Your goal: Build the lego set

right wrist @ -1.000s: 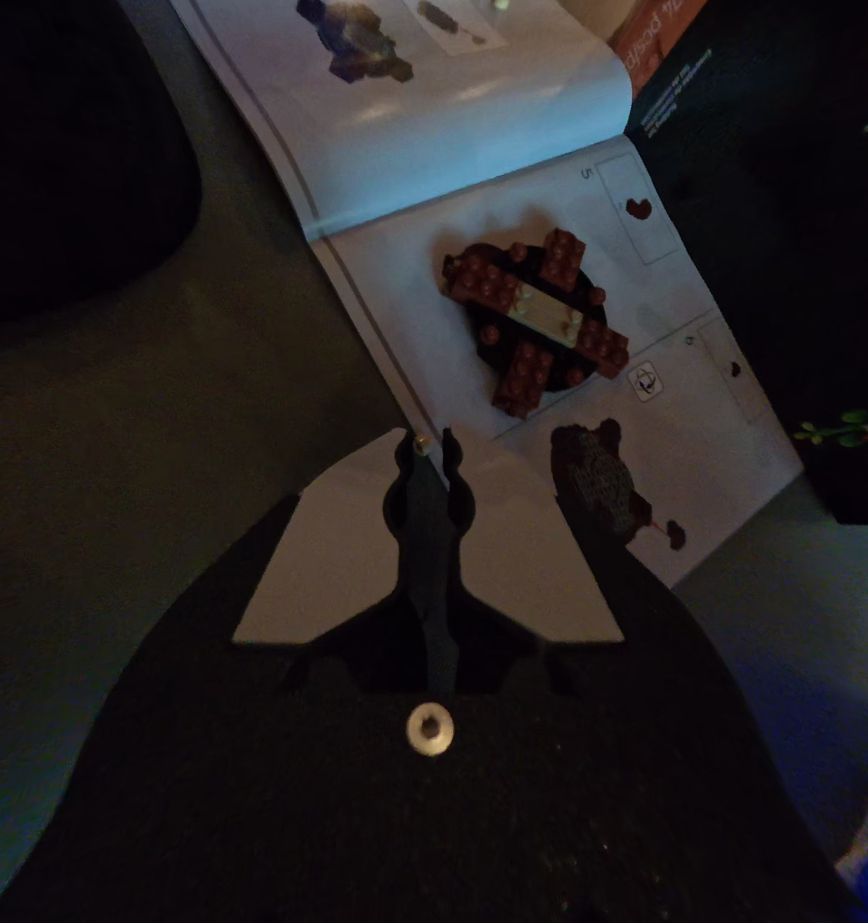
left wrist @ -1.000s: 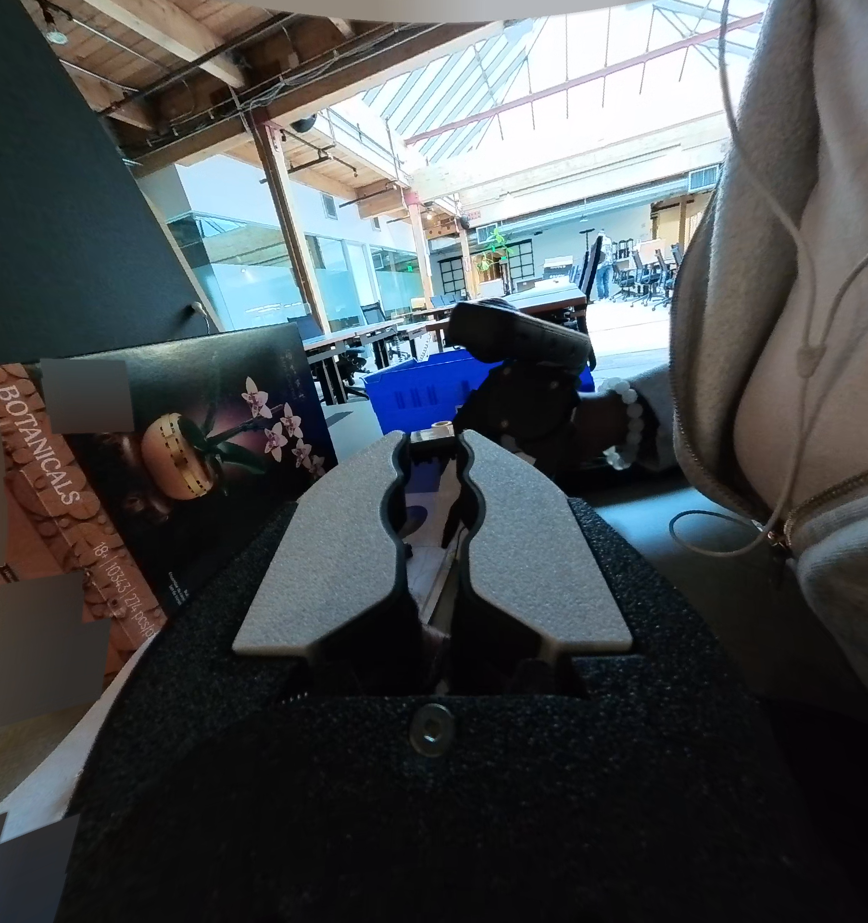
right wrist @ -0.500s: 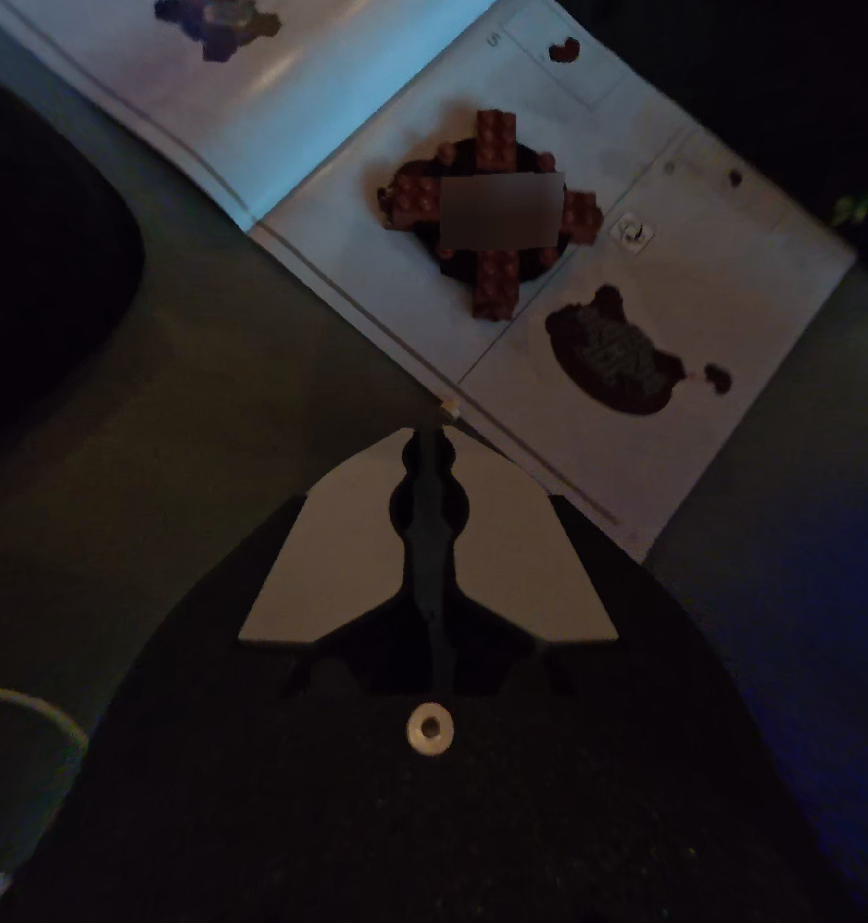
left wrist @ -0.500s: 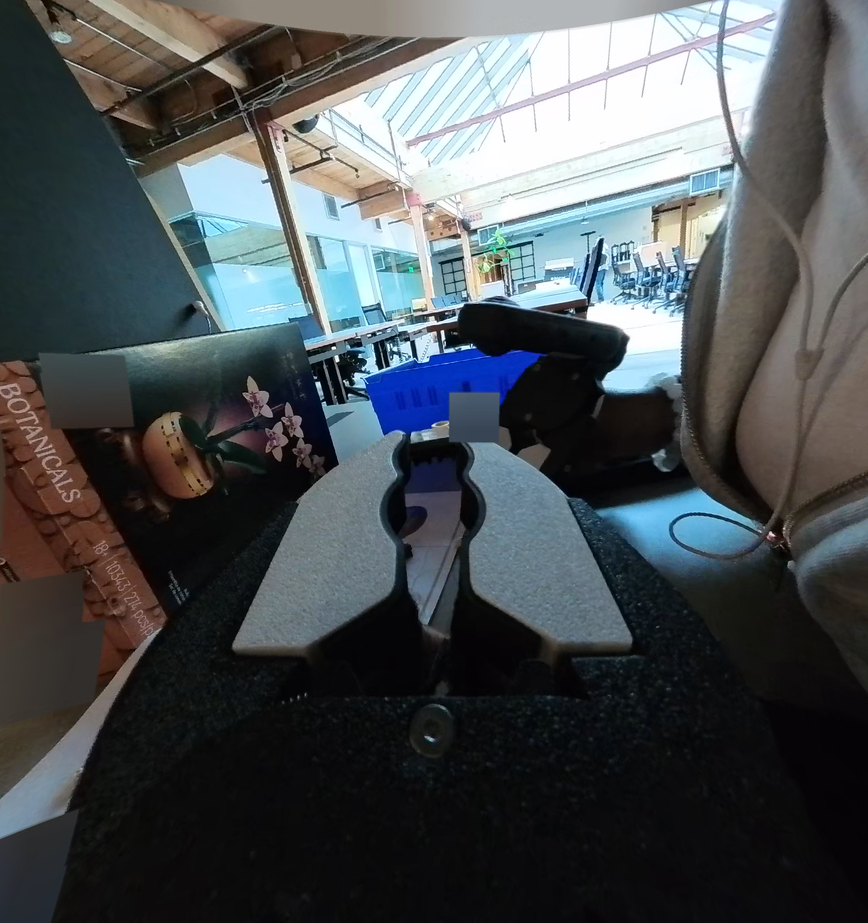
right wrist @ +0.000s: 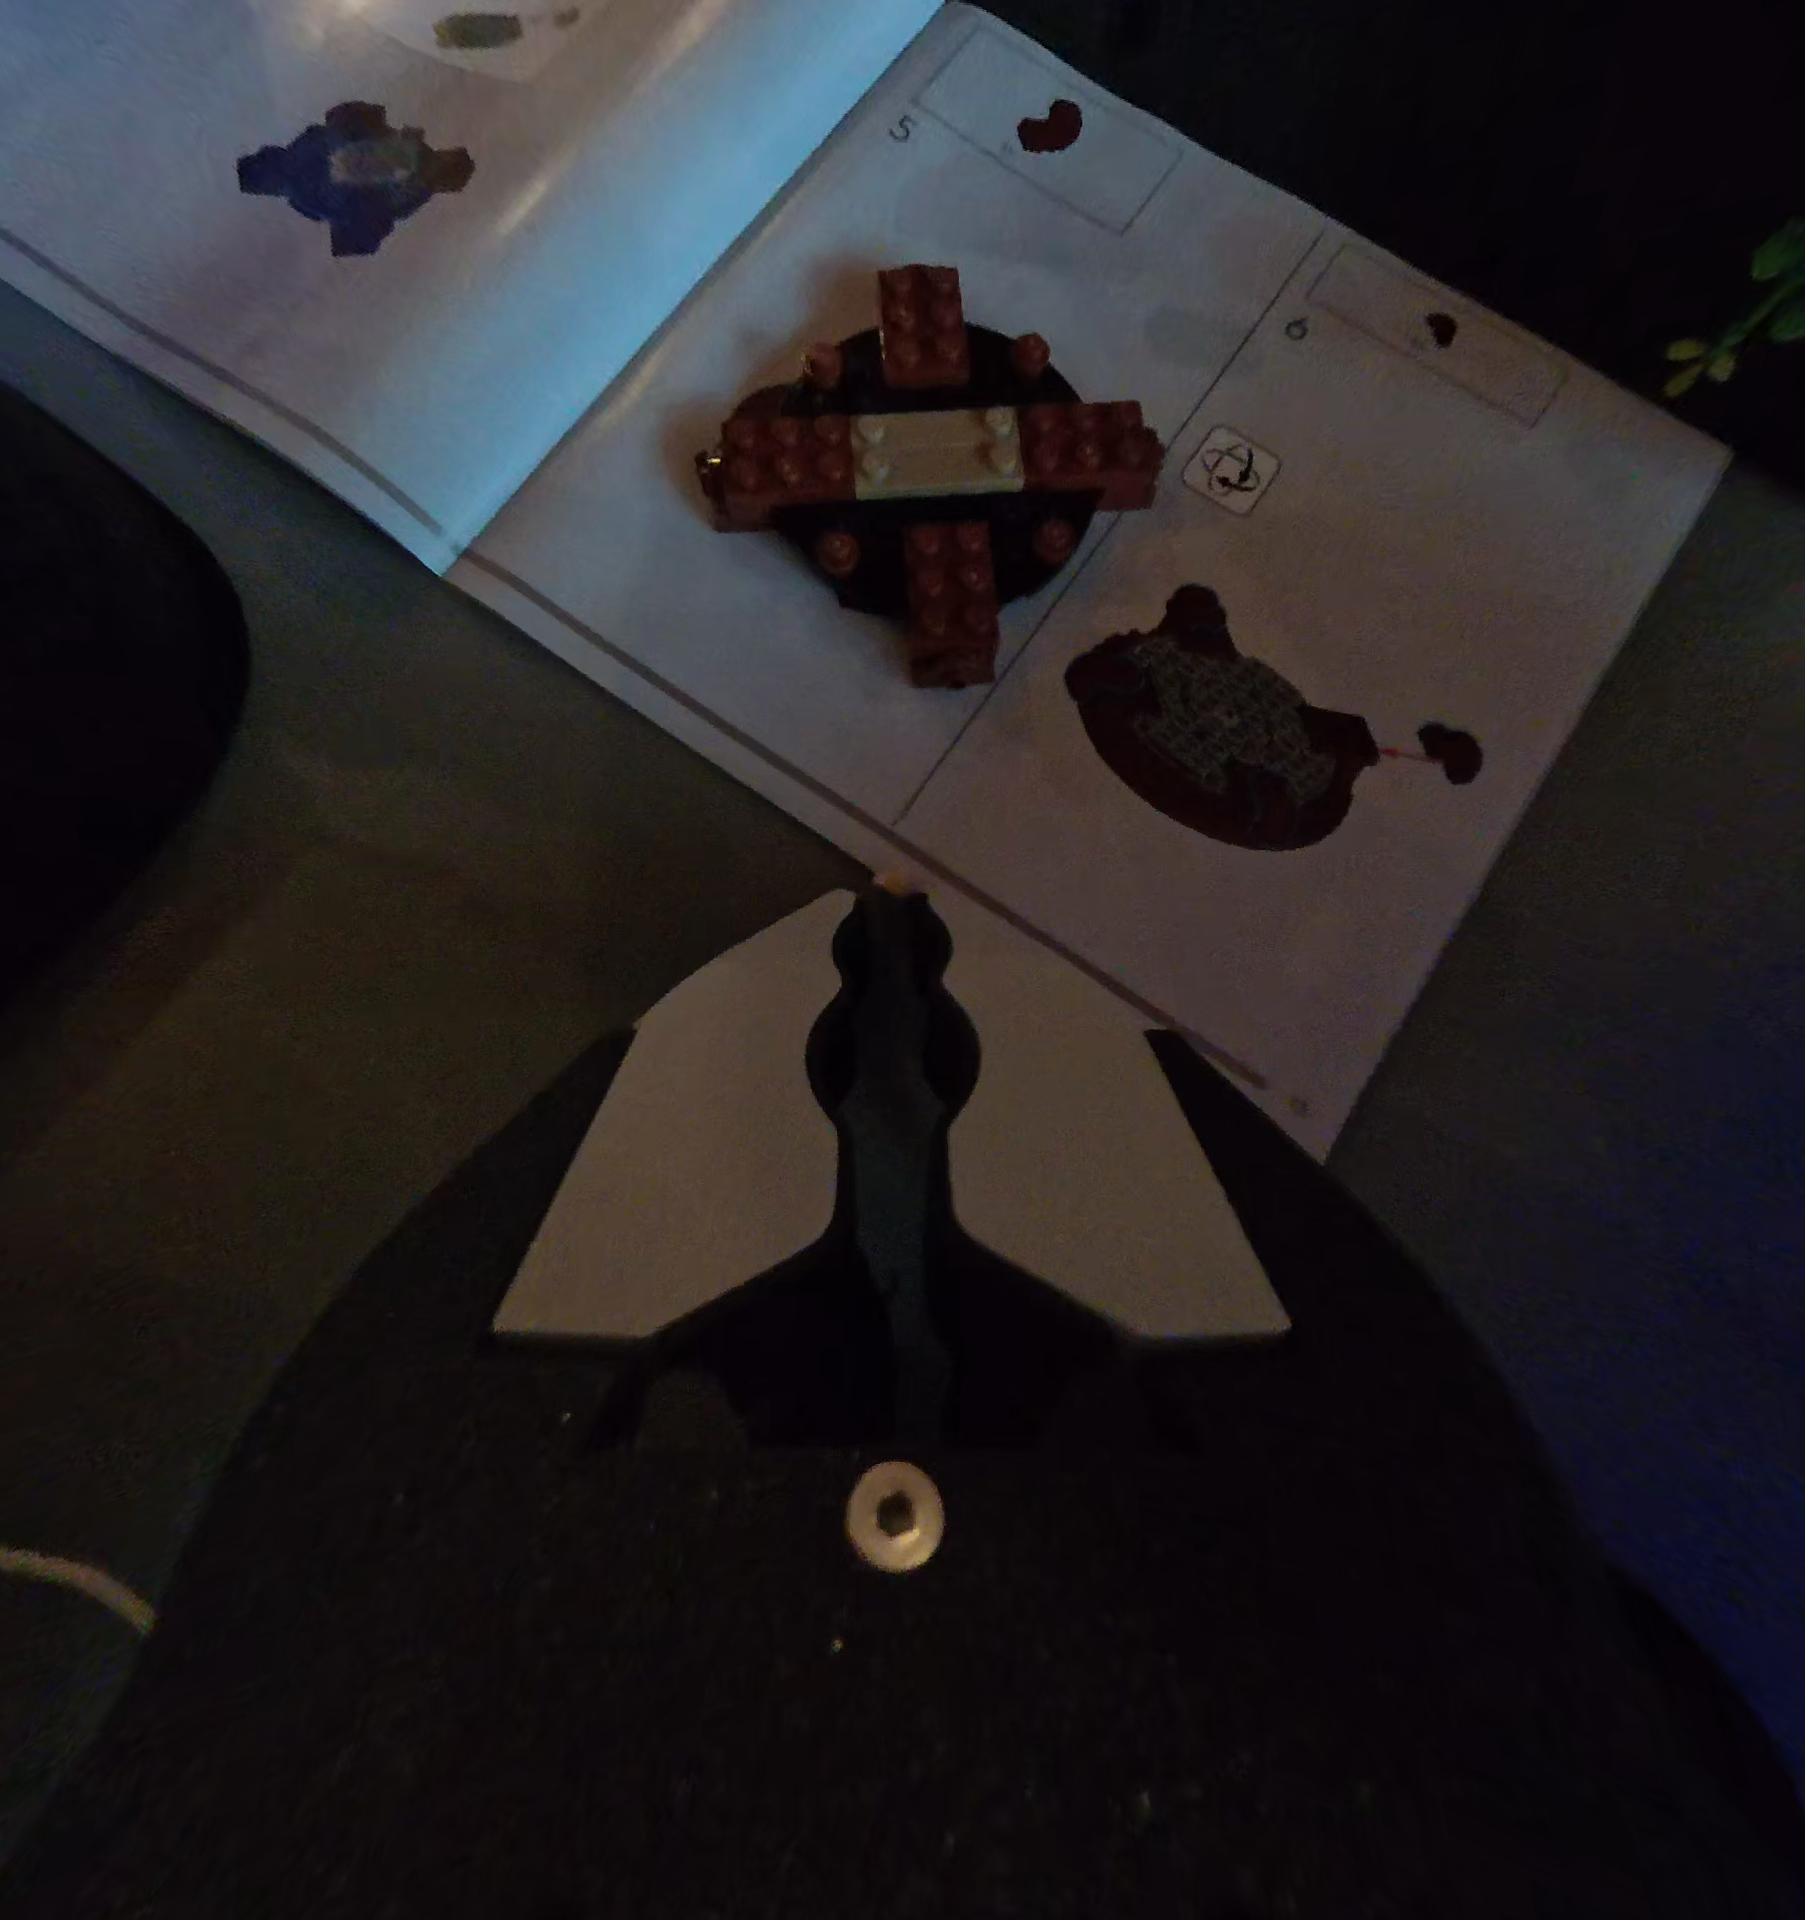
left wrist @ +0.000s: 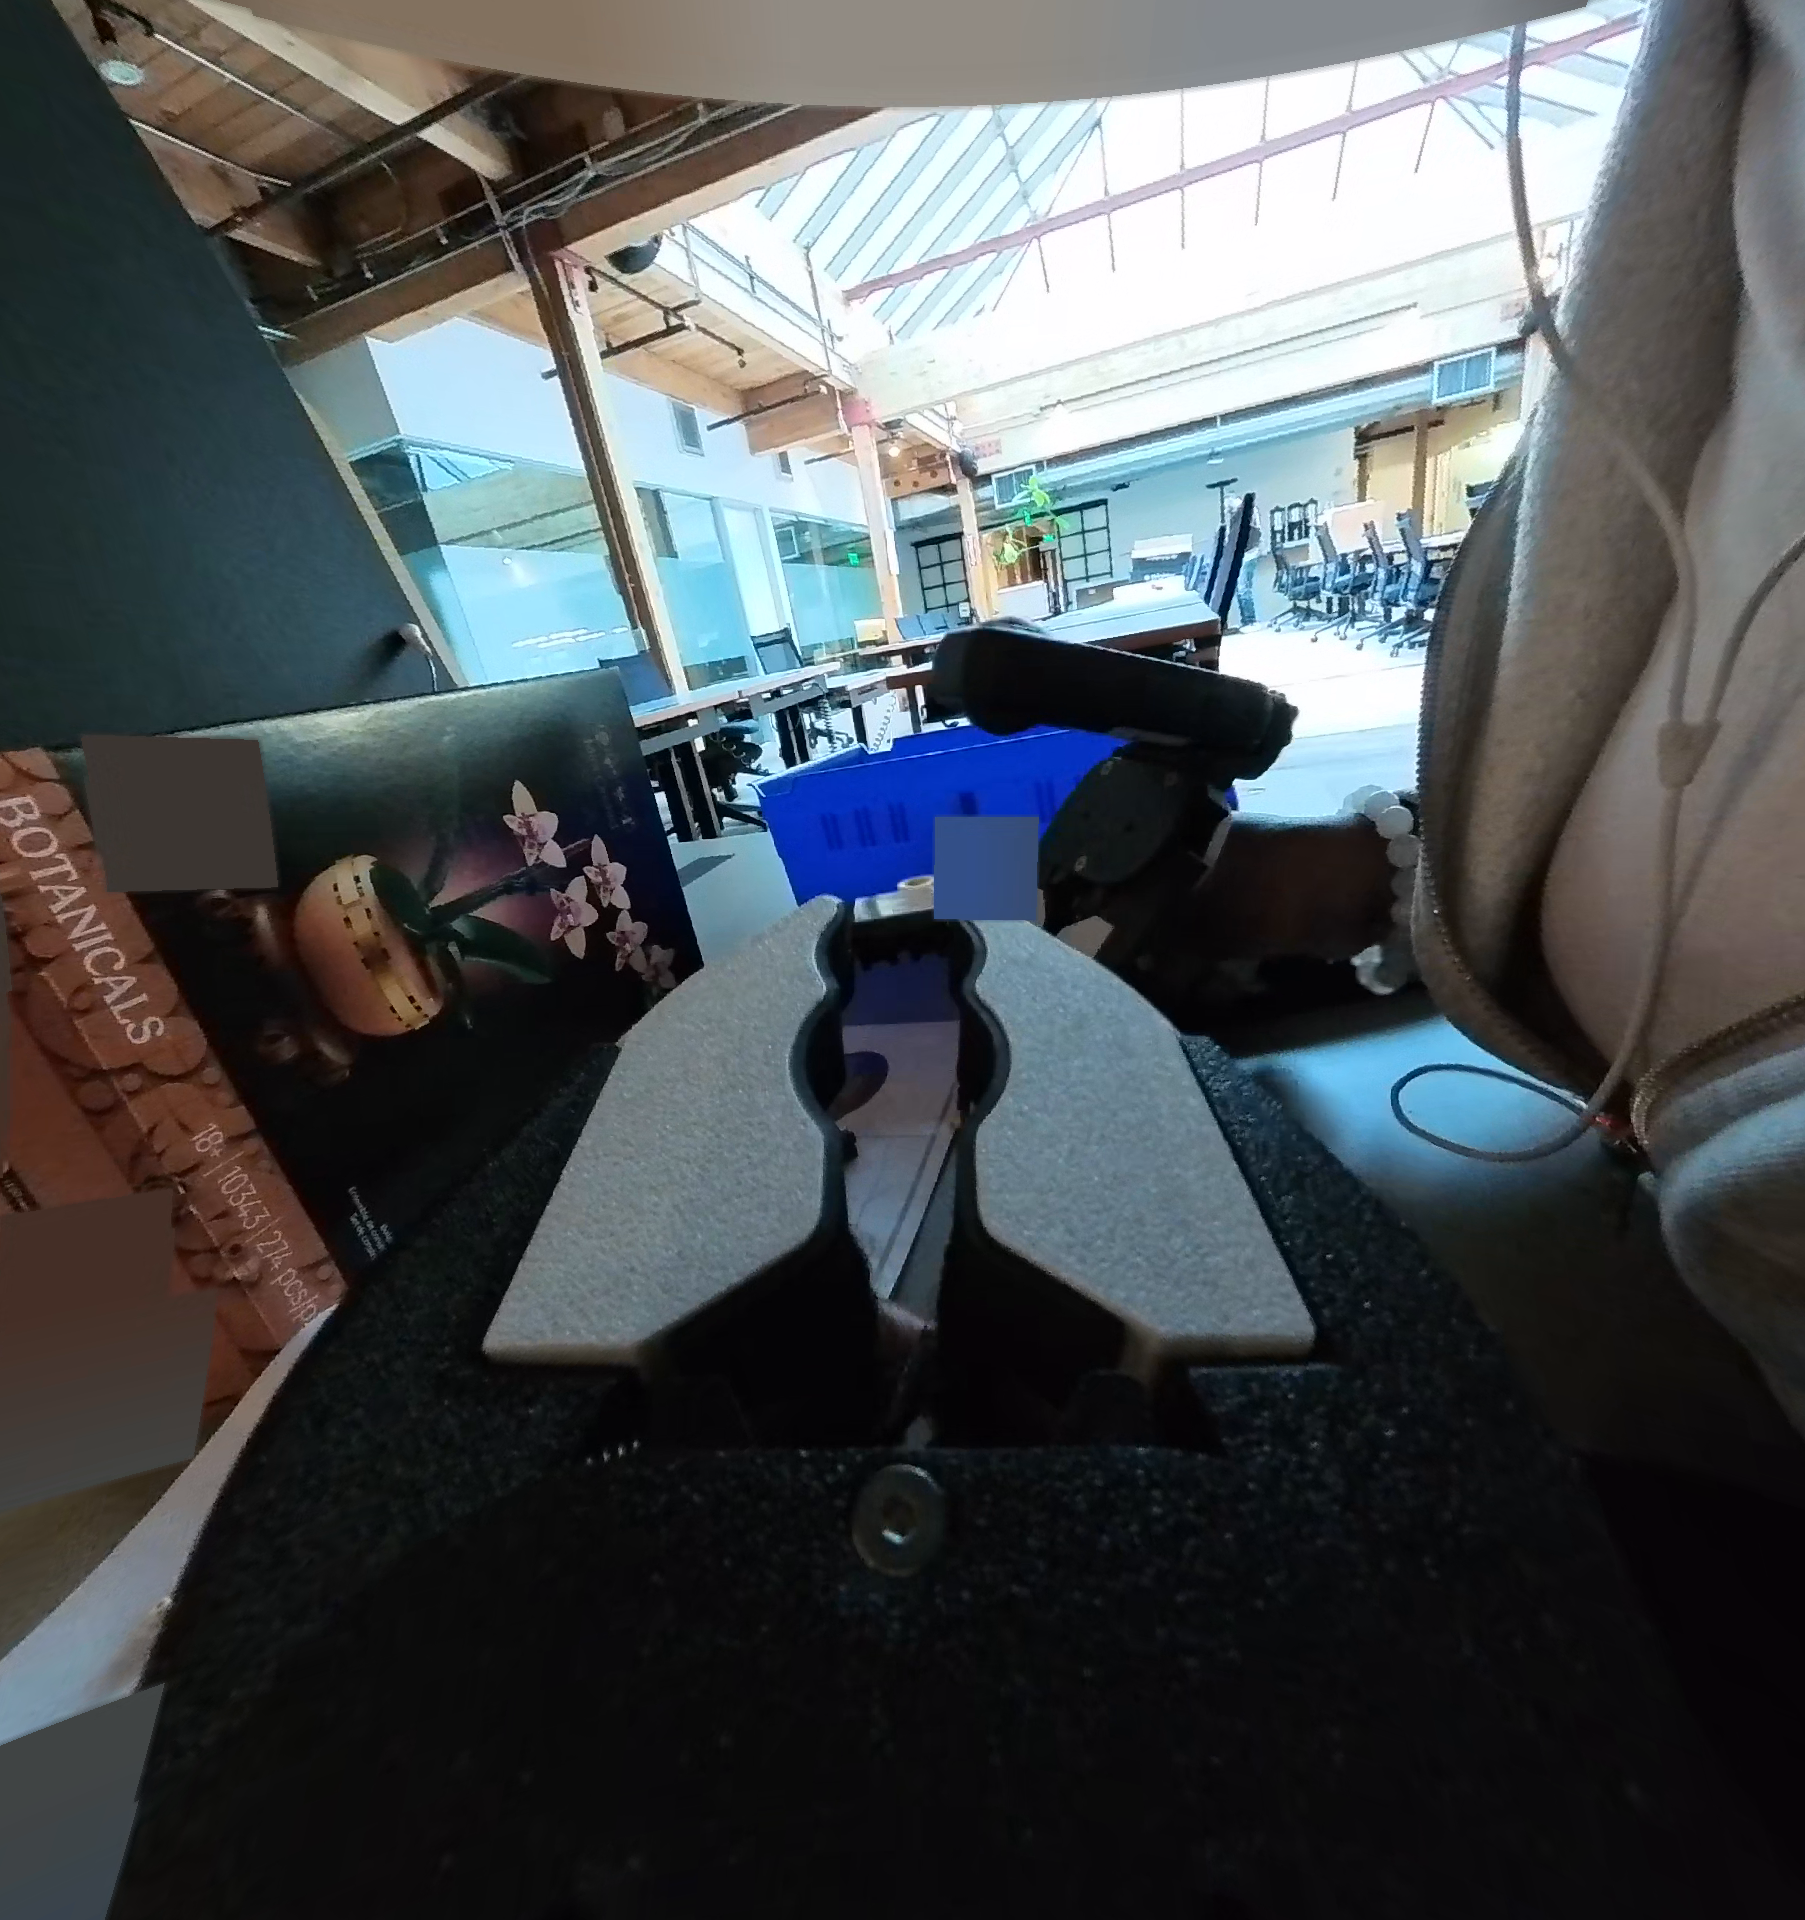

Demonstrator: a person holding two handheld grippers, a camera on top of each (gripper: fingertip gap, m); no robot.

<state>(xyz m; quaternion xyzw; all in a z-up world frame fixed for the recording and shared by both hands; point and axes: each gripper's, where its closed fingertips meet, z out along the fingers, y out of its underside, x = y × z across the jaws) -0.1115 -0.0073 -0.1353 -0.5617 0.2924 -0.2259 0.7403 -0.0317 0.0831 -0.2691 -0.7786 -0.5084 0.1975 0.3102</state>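
My left gripper (left wrist: 900,925) is shut on a small grey brick piece with a pale stud (left wrist: 893,907), held level at its tips. My right gripper (right wrist: 890,899) is nearly closed on a tiny tan piece (right wrist: 890,881) that peeks out at its tips. It hovers over the near edge of an open instruction booklet (right wrist: 1241,935). On the booklet lies a round black plate with a cross of brown bricks and a tan plate in the middle (right wrist: 929,457), apart from both grippers. The right gripper also shows in the left wrist view (left wrist: 1116,831), held by a hand with a bead bracelet.
A dark product box with a flower picture (left wrist: 410,935) stands at the left. A blue bin (left wrist: 877,821) stands behind the grippers. A person in a grey hoodie (left wrist: 1656,727) fills the right side. A dark rounded shape (right wrist: 46,675) lies left of the booklet, and green plant pieces (right wrist: 1791,281) at the far right. Spacing between my two grippers at the tips: around 20 cm.
The right gripper swung over the booklet and pulled back, keeping the tan piece at its tips; the brick cross now sits higher in its view. The left gripper stayed still with its piece.
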